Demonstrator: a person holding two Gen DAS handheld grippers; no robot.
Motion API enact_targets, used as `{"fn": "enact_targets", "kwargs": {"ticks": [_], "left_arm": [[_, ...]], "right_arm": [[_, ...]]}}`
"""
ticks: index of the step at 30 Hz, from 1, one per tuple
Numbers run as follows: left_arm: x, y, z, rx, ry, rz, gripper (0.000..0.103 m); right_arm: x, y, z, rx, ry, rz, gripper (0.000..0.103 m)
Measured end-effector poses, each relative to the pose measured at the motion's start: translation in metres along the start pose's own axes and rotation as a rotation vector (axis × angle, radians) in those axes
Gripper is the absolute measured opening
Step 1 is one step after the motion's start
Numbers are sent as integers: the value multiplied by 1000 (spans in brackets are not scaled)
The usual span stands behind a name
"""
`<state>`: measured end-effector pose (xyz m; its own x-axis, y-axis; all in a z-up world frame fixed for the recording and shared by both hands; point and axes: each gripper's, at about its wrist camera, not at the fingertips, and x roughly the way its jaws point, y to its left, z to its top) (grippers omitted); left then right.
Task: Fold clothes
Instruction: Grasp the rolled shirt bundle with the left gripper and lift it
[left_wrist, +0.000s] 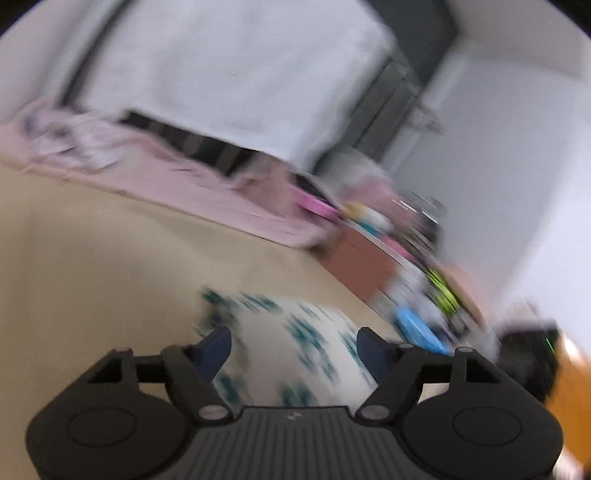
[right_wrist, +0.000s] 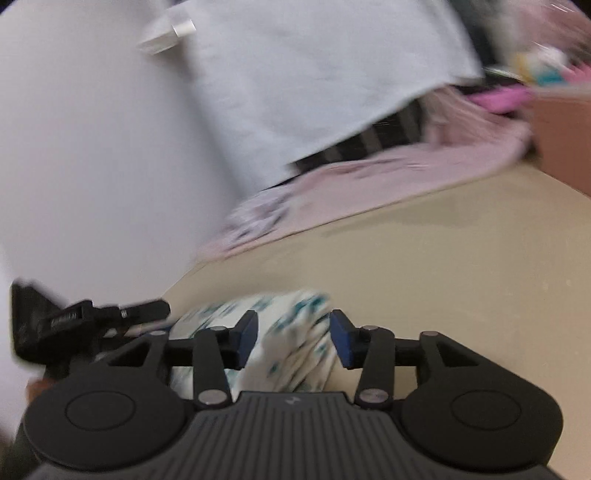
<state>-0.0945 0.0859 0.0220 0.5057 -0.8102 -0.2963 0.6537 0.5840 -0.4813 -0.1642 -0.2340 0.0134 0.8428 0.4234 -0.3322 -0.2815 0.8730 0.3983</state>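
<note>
A white garment with a teal print (left_wrist: 291, 354) lies bunched on the beige tabletop (left_wrist: 92, 277), blurred in both views. My left gripper (left_wrist: 295, 349) straddles it with its blue pads (left_wrist: 218, 347) wide apart and not visibly pressing the cloth. In the right wrist view the same garment (right_wrist: 291, 332) fills the gap between the blue pads (right_wrist: 341, 343) of my right gripper (right_wrist: 293, 341), which is shut on a gathered fold. The left tool's black frame (right_wrist: 74, 325) shows at that view's left edge.
Pink cloth (left_wrist: 184, 184) is heaped along the table's far edge under a hanging pale blue sheet (left_wrist: 240, 74). A brown box (left_wrist: 362, 266), a blue item (left_wrist: 417, 328) and colourful clutter (left_wrist: 439, 291) crowd the right side. A white wall (right_wrist: 92, 147) stands at the left.
</note>
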Motion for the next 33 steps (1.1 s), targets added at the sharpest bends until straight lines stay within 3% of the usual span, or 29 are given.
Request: {"fn": "enact_targets", "kwargs": {"ticks": [3,6,7,9,10,12,13,15,18,22,25,29,31,33], "left_arm": [[1,-11,-18,118,31,-16,75],[16,-8,-25,143,72,47,69],[22,-6,-24,144,91,47,65],[32,-2,-24,155,120,70,39],[35,0,-23,153,136,64,35],[36,2,-22,151,153,50,10],[32,5,-21,153,161,46,4],[25,8,-17,152,170,35,3],[13,12,-11,134,147,29,2],[7,15,-9,126,159,72,1],[-7,23,-6,57,144,128,2],[-28,13,15,5,-17,92,30],[-13,-6,26,28,-63,107,30],[19,-25,29,50,-50,137,34]], "right_arm": [[-6,10,-19,-136,39,107,61],[5,17,-31,-246,69,126,59],[10,17,-31,-262,82,131,48],[20,16,-30,-290,109,139,24],[24,15,-29,-305,122,142,21],[28,11,-28,-314,122,137,16],[27,9,-27,-310,119,137,14],[26,3,-23,-287,109,140,7],[19,-3,-22,-262,103,171,5],[11,-9,-25,-252,128,163,5],[5,-12,-27,-227,148,122,8],[-18,-6,-7,-204,23,41,8],[-21,2,9,-168,-79,25,8],[-3,15,23,-157,-126,-2,8]]}}
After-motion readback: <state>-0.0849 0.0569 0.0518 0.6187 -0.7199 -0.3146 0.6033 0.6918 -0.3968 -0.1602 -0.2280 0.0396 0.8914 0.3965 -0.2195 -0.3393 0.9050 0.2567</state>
